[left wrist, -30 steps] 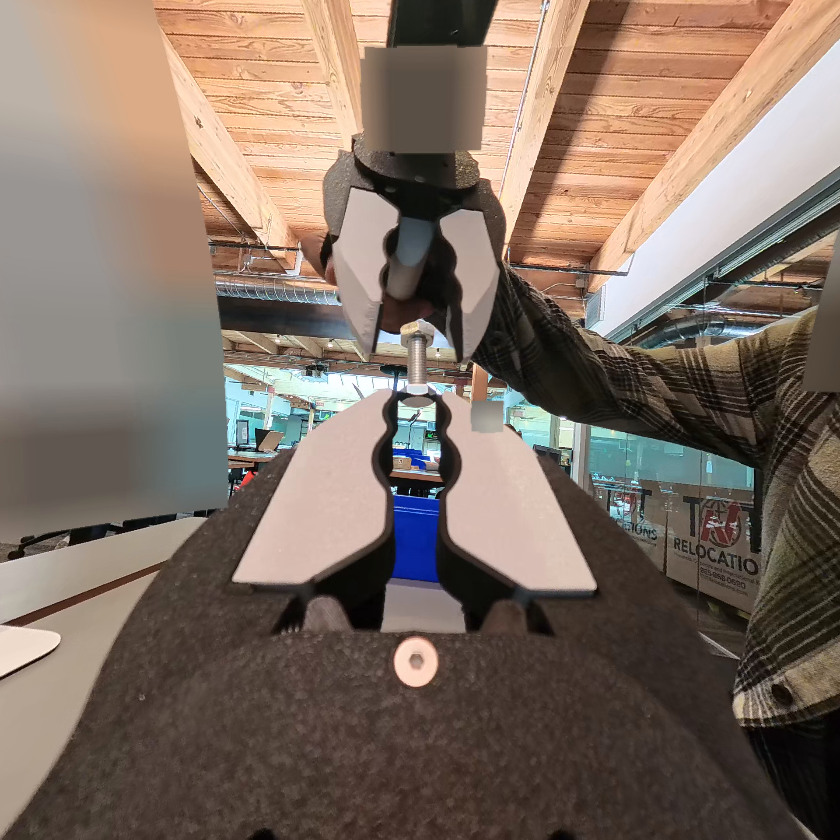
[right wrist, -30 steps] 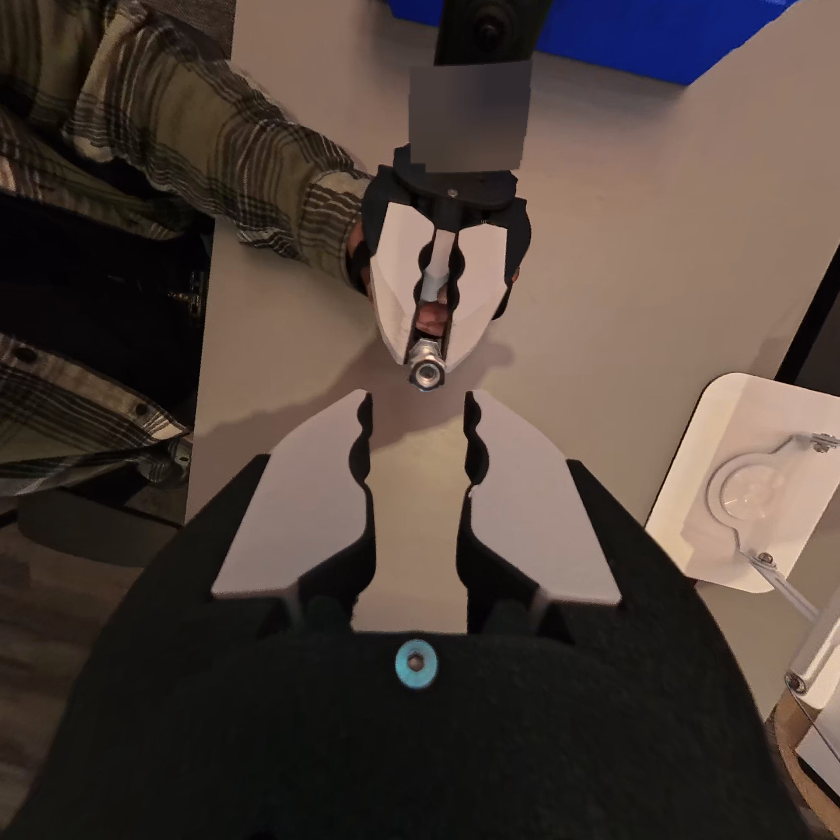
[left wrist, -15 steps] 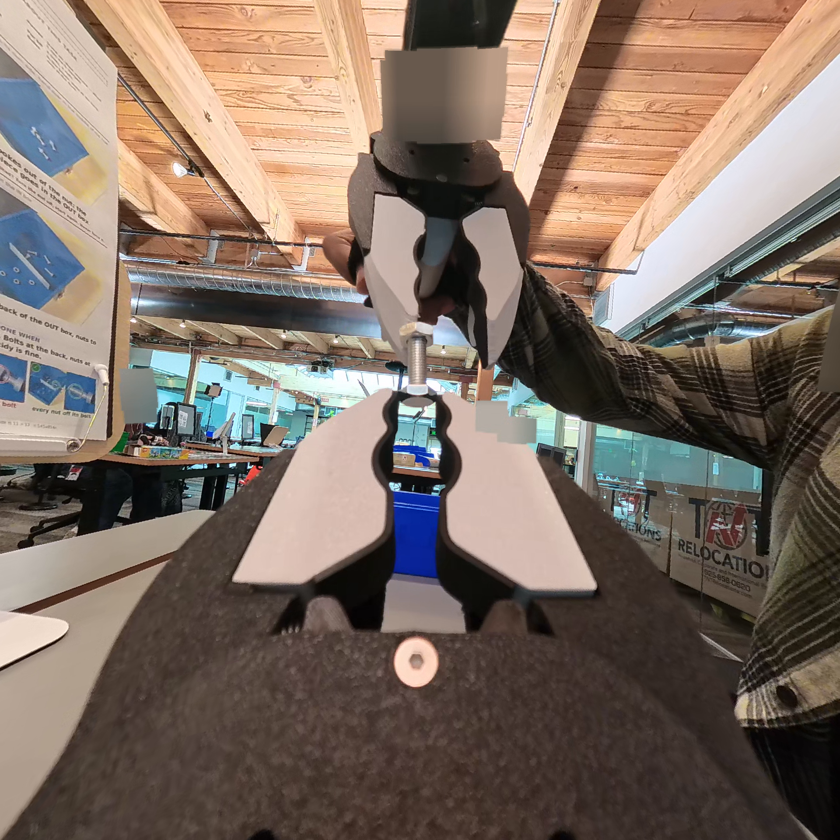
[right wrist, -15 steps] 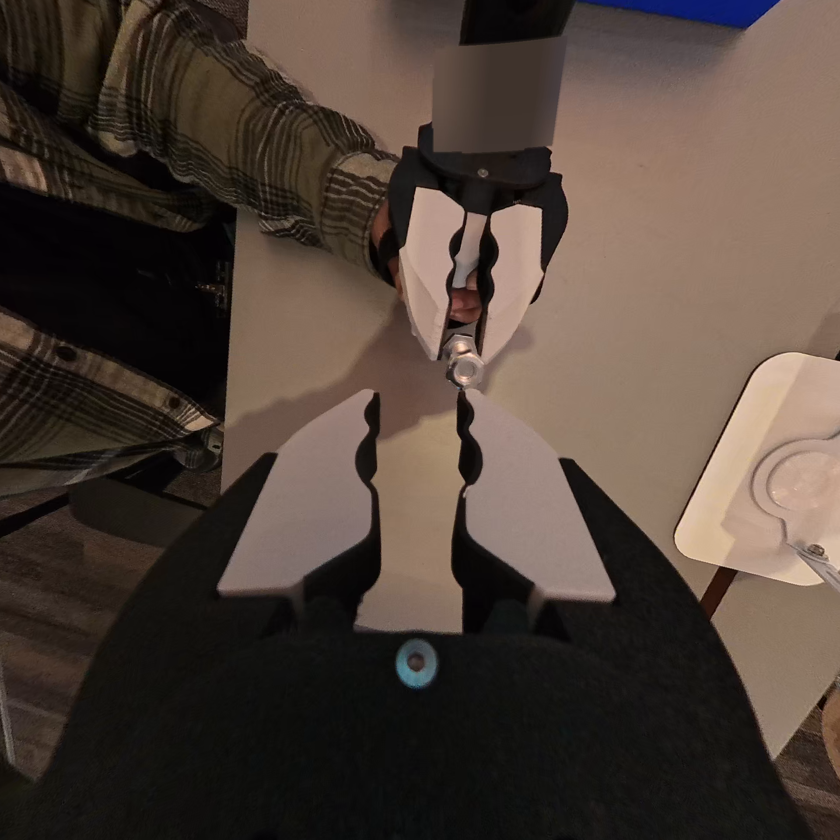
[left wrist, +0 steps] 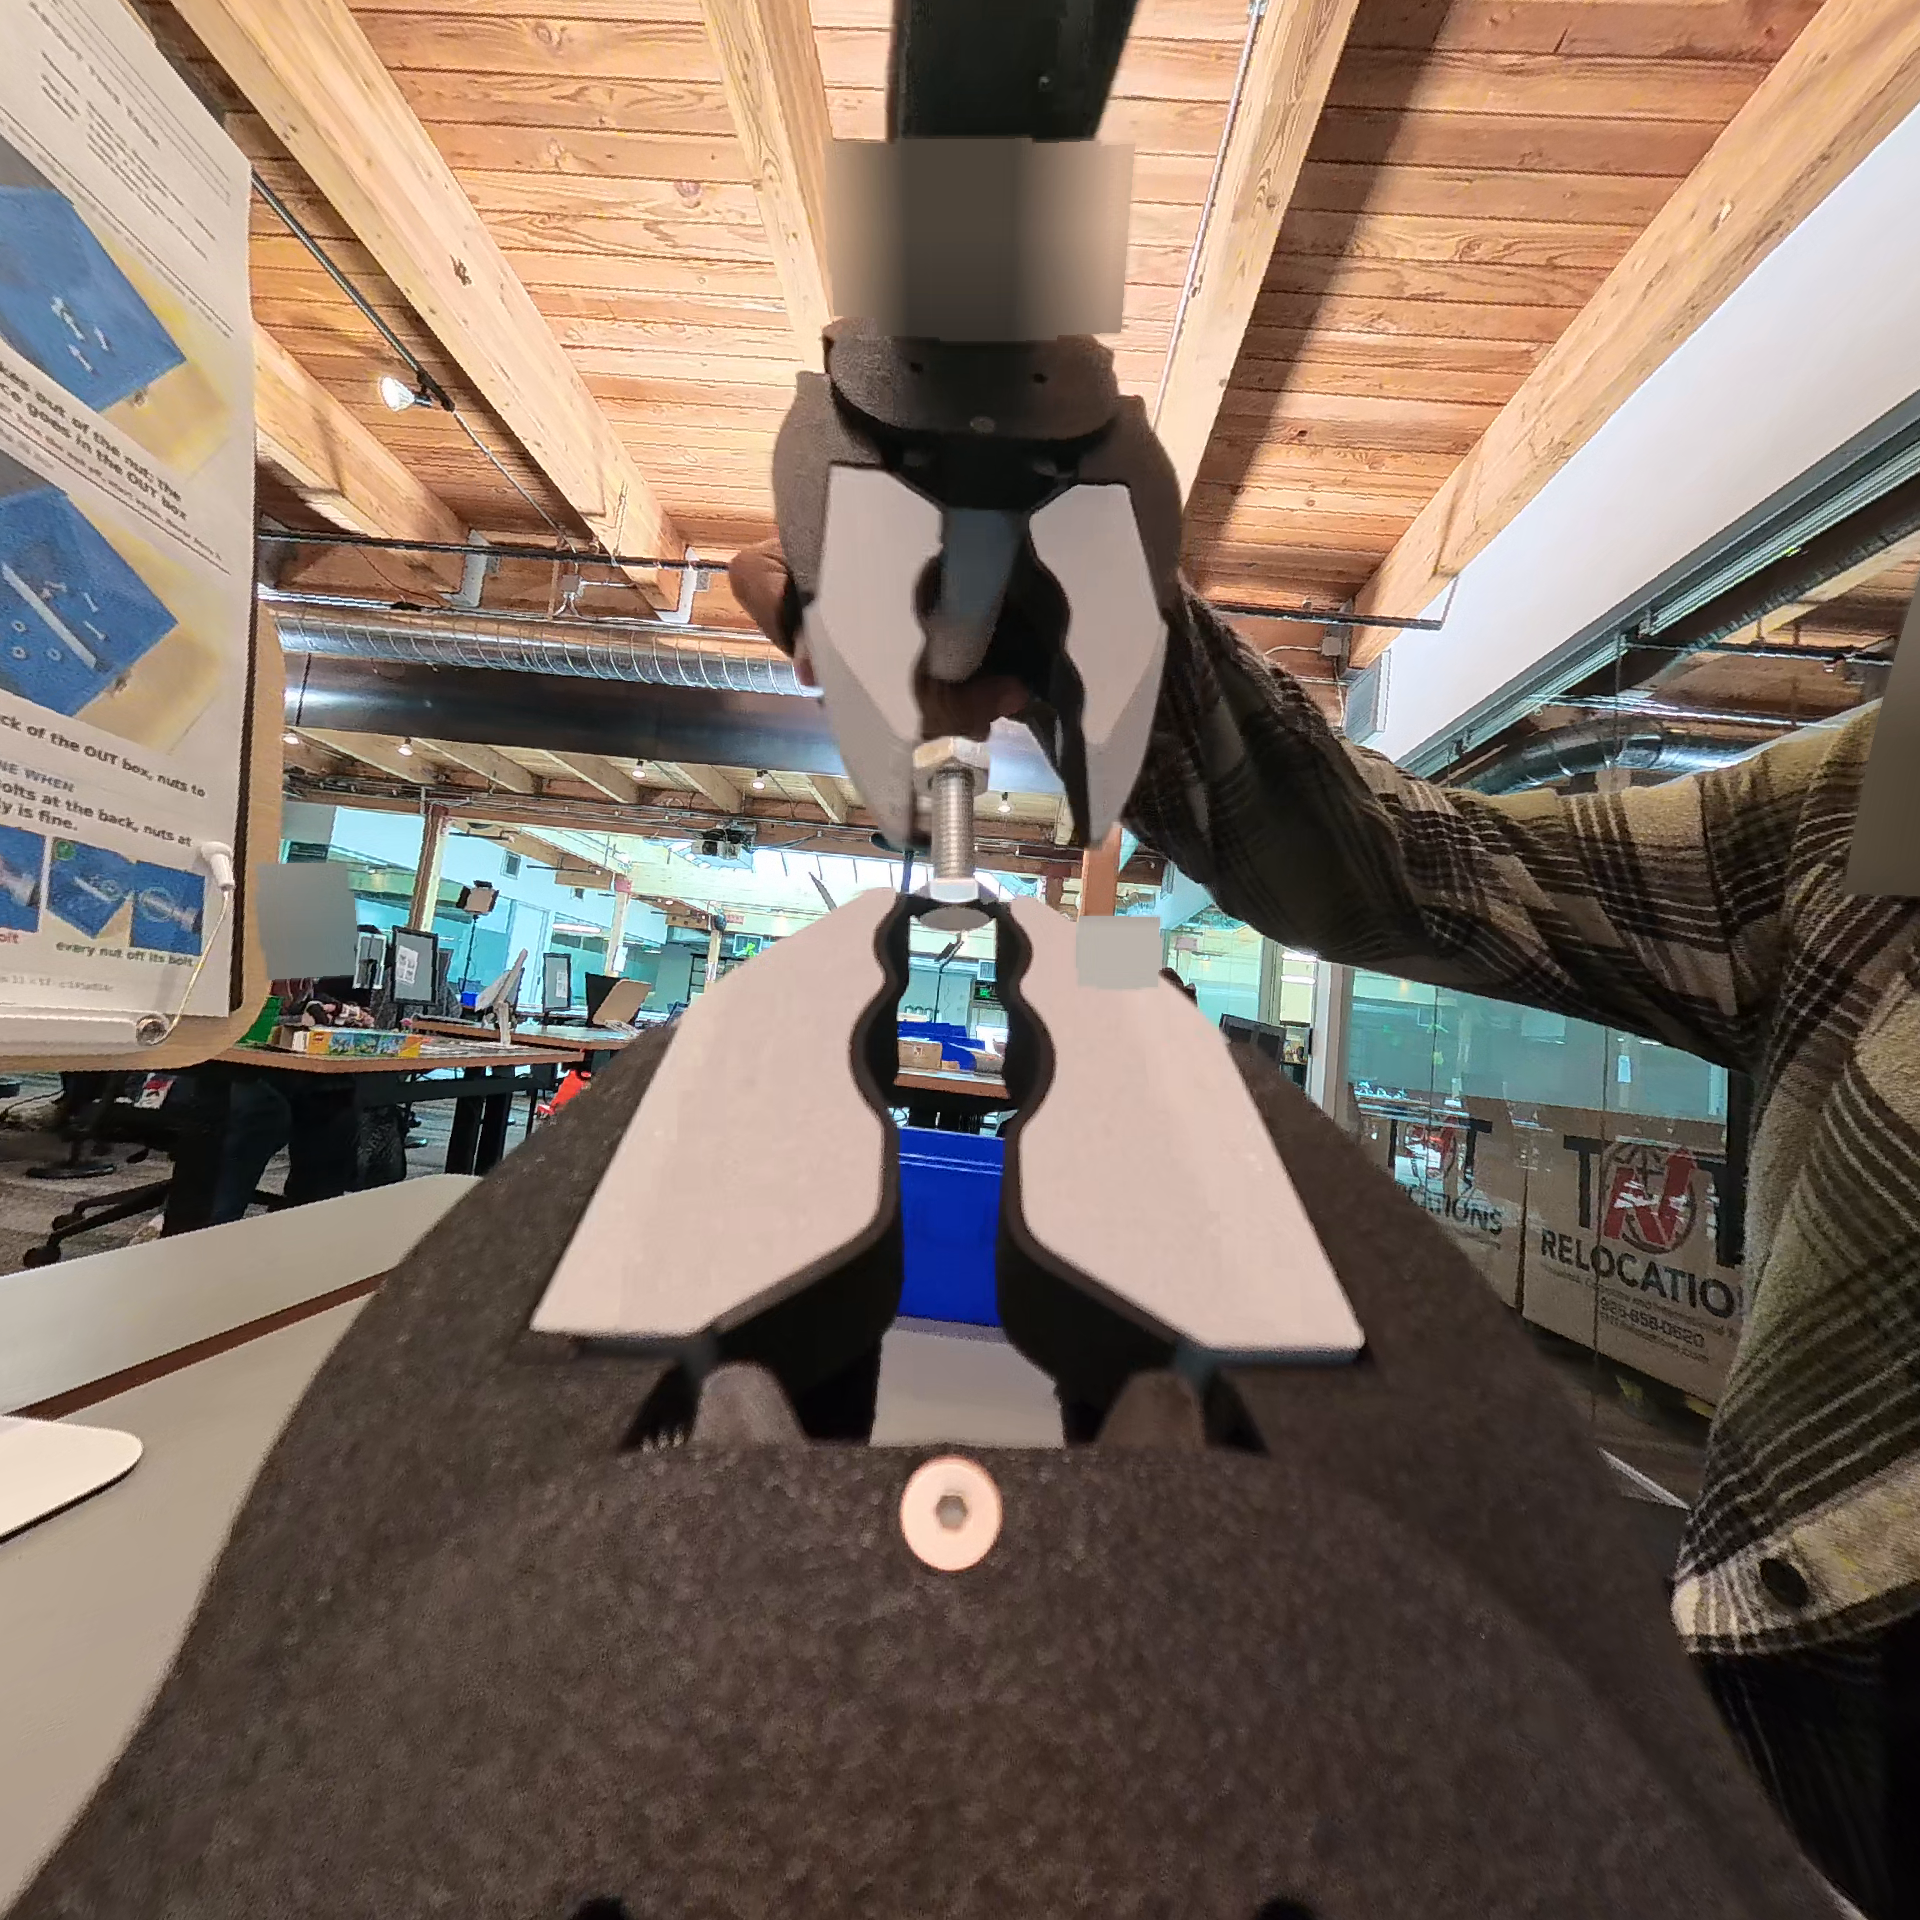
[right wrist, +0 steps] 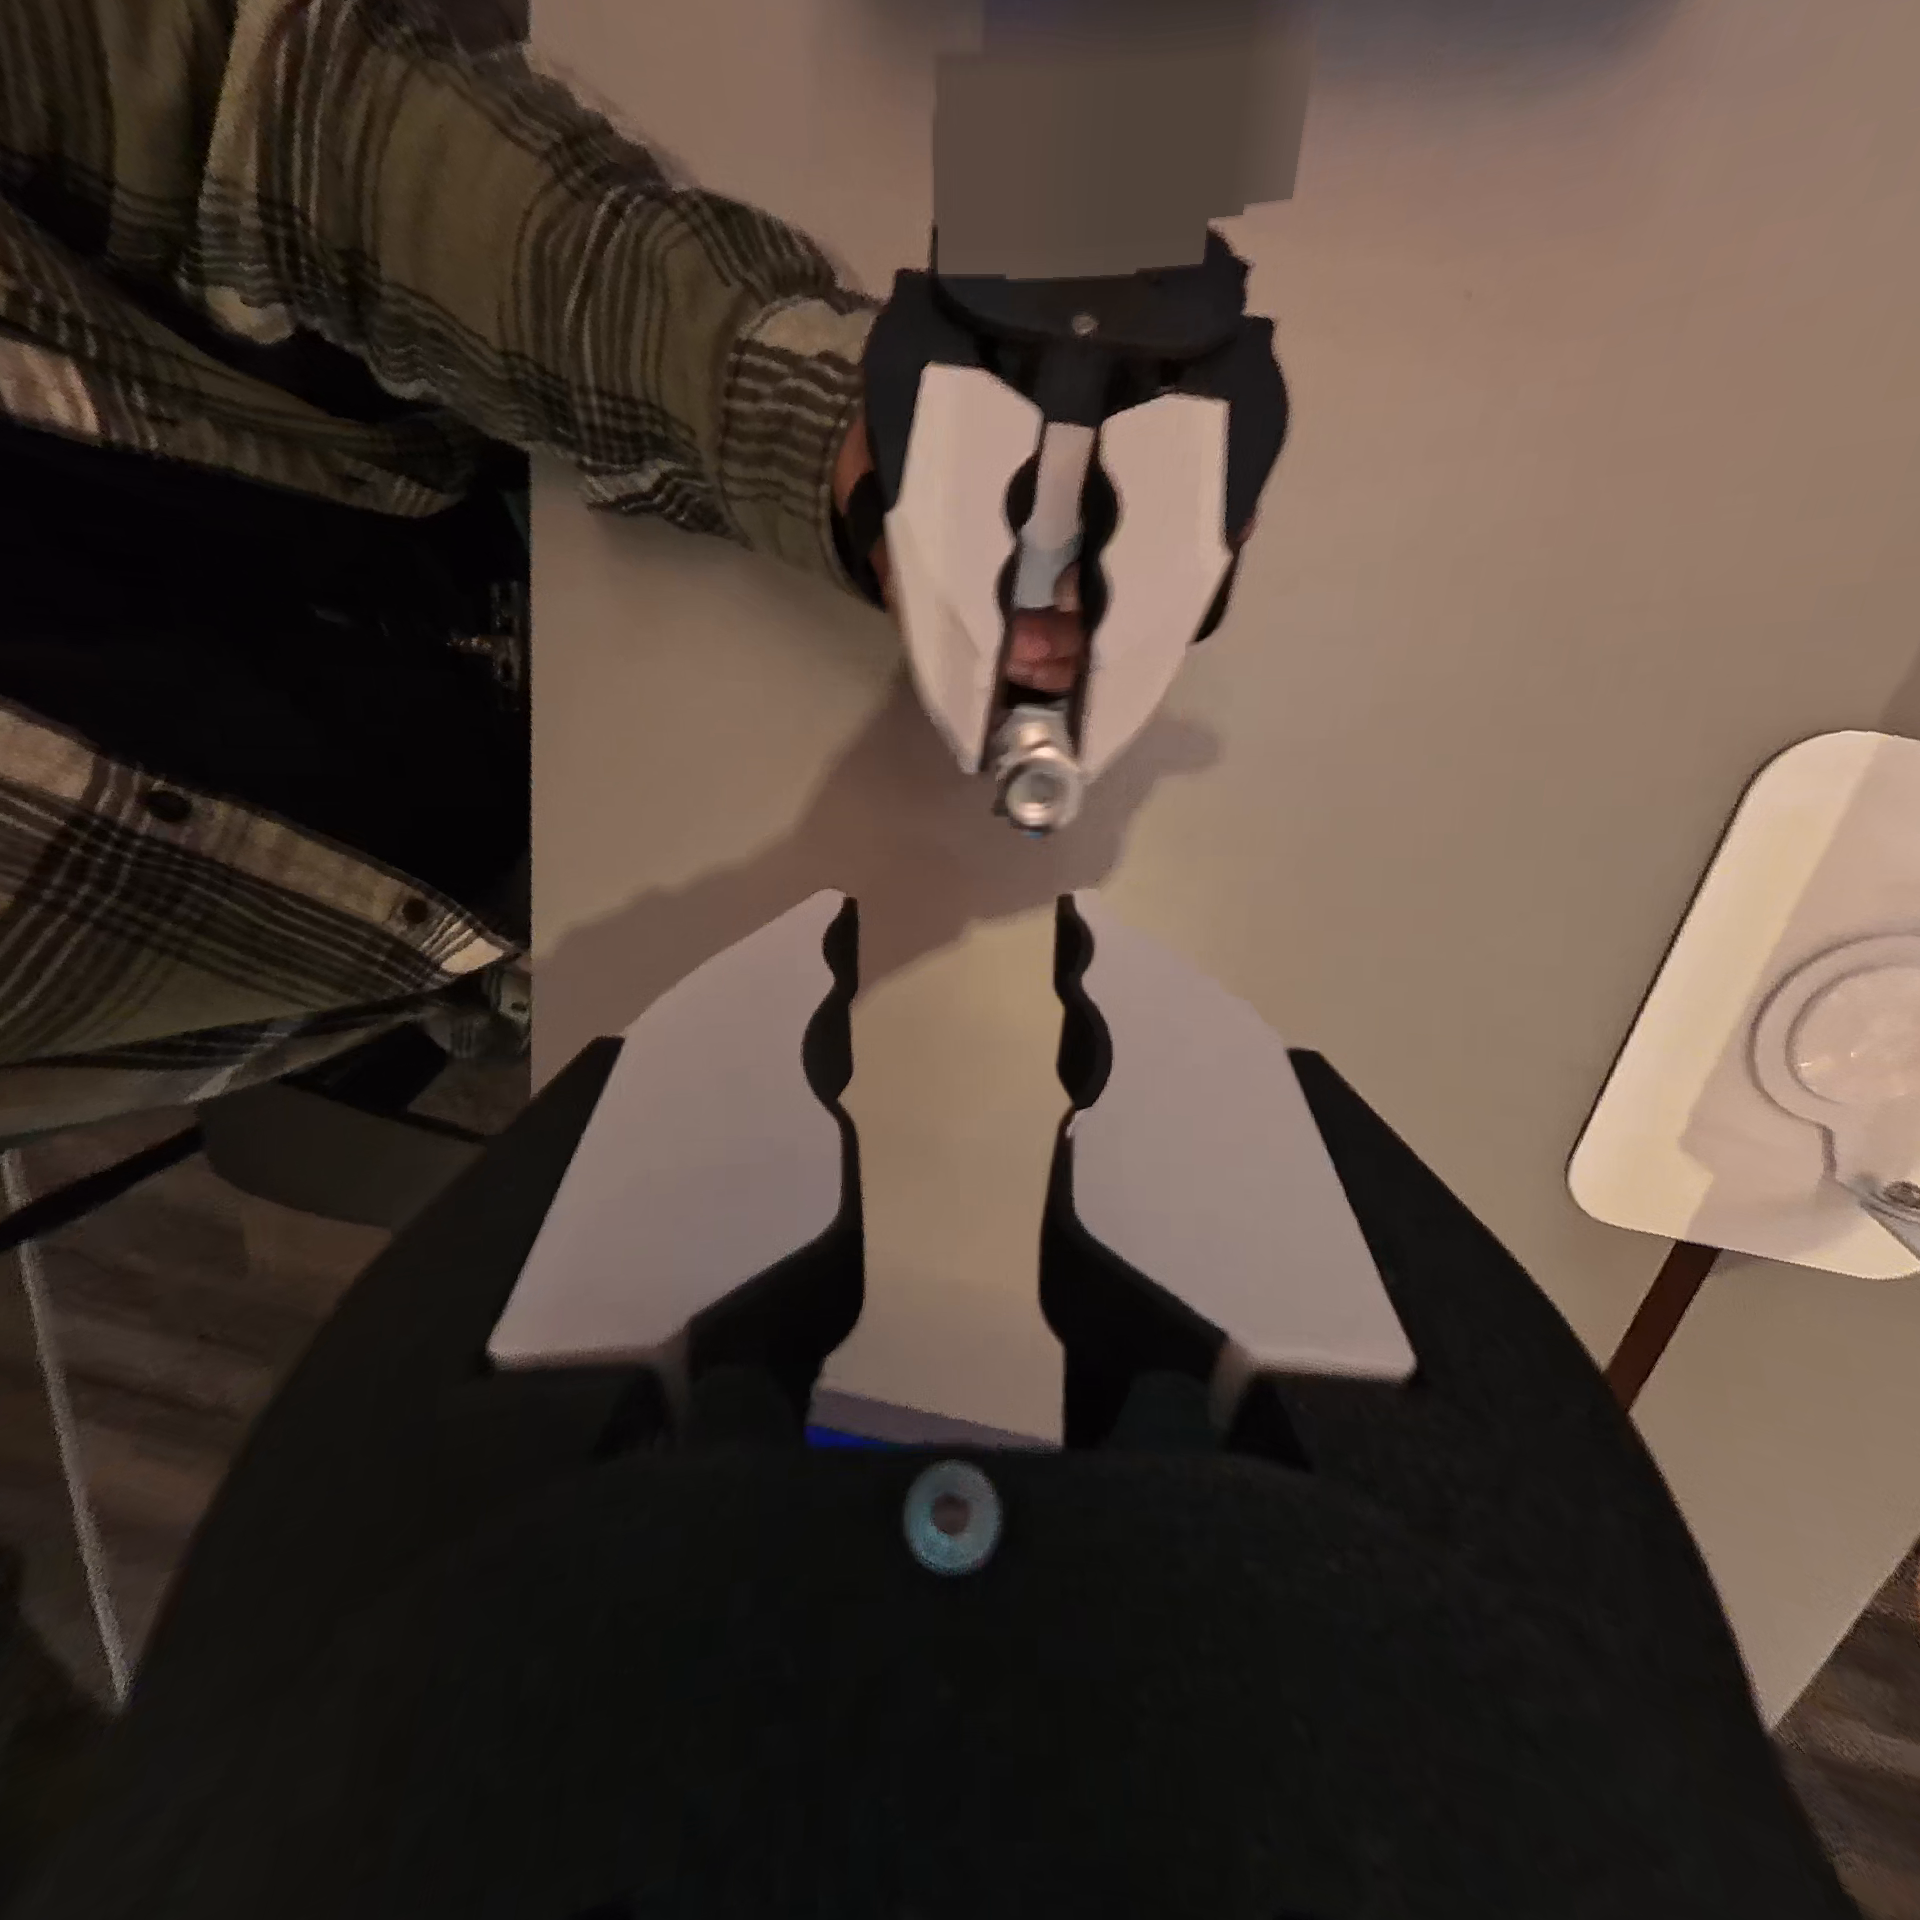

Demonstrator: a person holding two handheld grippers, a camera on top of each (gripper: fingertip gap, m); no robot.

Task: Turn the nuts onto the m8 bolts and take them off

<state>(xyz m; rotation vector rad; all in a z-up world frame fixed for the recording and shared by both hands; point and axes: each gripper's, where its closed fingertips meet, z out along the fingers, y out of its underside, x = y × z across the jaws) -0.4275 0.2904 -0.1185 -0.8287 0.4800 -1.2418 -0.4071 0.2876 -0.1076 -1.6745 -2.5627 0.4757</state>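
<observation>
- Right wrist view looks down on a pale grey tabletop (right wrist: 1455,520). Its left edge runs beside the person's plaid sleeve (right wrist: 468,260), and a white rounded stand base (right wrist: 1766,987) lies well off to the right. The stretch under both tools is bare, so there is room to swing and twist.
- The left gripper (right wrist: 1037,753) faces the right one tip to tip, with its jaws closed on the head end of a silver M8 bolt (left wrist: 951,831).
- The right gripper (right wrist: 951,920) is spread wide and grips nothing. Table shows through the whole gap between its fingers.
- The bolt's long axis runs along the line joining the two tools, so this camera sees its threaded end almost end-on.
- A silver hex nut (left wrist: 951,750) sits on the bolt's far end, the end towards the right gripper. Seen from the right wrist it lies just beyond the open fingertips and a little towards the right-hand one.
- Judging from this, the right gripper needs a short advance and a slight shift right, then must close squarely on the nut's flats. An off-centre bite could slip.
</observation>
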